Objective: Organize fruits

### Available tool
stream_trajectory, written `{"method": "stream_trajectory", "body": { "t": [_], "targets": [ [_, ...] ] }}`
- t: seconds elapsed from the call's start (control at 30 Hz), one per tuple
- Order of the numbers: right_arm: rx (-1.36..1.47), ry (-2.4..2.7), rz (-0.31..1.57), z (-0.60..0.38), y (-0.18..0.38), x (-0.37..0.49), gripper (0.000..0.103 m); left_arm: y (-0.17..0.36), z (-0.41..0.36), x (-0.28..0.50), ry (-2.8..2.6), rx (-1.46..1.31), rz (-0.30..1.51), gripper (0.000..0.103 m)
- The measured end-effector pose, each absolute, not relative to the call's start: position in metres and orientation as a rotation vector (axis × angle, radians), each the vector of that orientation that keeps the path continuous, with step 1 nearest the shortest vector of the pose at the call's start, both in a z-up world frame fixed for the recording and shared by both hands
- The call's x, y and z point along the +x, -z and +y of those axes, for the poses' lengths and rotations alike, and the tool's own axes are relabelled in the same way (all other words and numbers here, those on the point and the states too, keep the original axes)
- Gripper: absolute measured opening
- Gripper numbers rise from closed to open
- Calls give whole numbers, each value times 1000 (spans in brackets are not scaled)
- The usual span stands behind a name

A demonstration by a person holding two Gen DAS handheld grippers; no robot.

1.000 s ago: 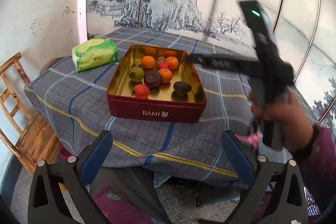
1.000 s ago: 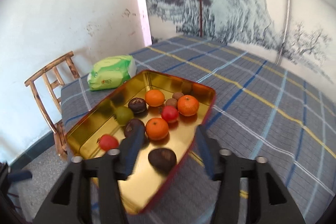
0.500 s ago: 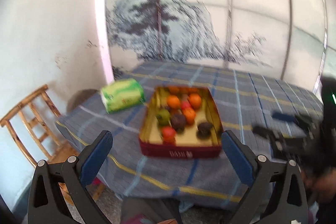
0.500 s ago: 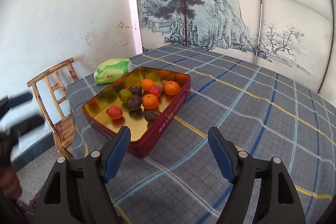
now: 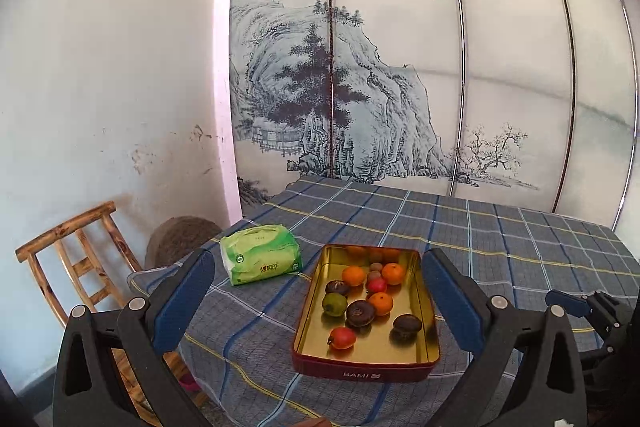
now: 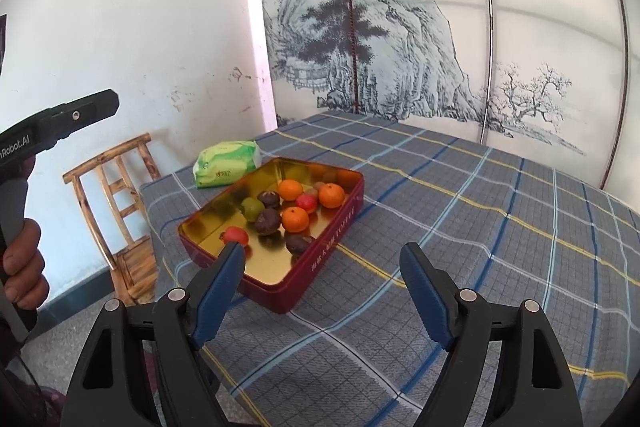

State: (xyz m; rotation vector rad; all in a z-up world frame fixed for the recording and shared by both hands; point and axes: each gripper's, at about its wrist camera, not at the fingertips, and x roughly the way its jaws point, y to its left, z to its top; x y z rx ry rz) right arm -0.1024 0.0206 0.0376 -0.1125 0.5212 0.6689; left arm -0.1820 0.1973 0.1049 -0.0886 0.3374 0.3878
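Observation:
A dark red tin (image 5: 366,373) with a gold inside sits on the checked tablecloth. It holds several fruits: oranges (image 5: 354,275), a red one (image 5: 342,337), a green one (image 5: 334,303) and dark brown ones (image 5: 360,311). My left gripper (image 5: 318,291) is open and empty, back from the table's near edge and above it. My right gripper (image 6: 322,259) hangs near the tin's (image 6: 328,255) right side; its jaws are opening with nothing between them. Its fingers (image 5: 568,301) show at the far right of the left wrist view.
A green tissue pack (image 5: 260,253) lies left of the tin. A wooden chair (image 5: 76,259) and a round woven object (image 5: 180,239) stand by the white wall. A painted screen (image 5: 400,87) backs the table (image 6: 480,227). A hand (image 6: 24,263) holds the left tool.
The right gripper has pulled back from over the tin to its right side and its jaws have widened. The left gripper has risen and tilted up, so the tin sits lower and smaller.

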Motion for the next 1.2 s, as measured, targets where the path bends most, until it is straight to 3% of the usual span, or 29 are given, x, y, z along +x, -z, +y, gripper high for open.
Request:
{"method": "stream_trajectory", "body": {
  "t": [0.67, 1.2],
  "targets": [
    [-140, -673, 448, 29, -53, -119, 88, -104, 189, -179, -356, -81, 357, 102],
    [-165, -518, 537, -26, -20, -57, 93, -83, 189, -142, -368, -53, 465, 102]
  ]
}}
